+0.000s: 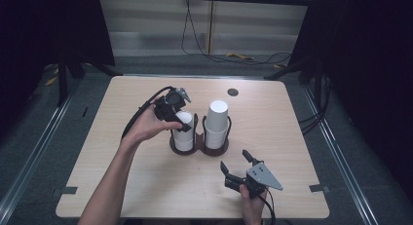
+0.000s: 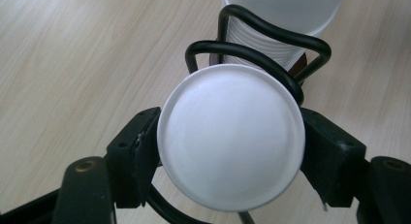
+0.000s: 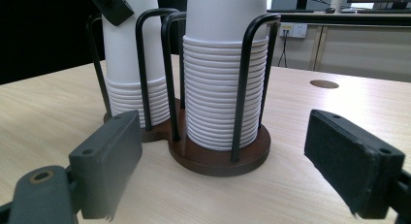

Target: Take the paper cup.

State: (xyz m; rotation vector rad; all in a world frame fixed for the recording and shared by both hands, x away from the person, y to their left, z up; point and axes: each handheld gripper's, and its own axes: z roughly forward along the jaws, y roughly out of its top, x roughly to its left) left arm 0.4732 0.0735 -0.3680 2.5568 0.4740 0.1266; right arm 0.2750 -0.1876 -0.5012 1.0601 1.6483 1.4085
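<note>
**Inspector:** State of the tongs?

**Assessor:** Left gripper (image 2: 231, 146) clenched the top cup (image 2: 231, 136) of the left stack in the holder (image 1: 198, 148); right gripper (image 3: 237, 166) was released. Advised a straight vertical lift, clear of the wires.

The surface (image 1: 146, 186) is evenly lit from overhead, while its surroundings are left dark. Soft shadows are cast. Nearby claw pads are rendered slightly blurred in both gripper views.

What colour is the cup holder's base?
Dark brown; the base shows best in the right gripper view.
</note>
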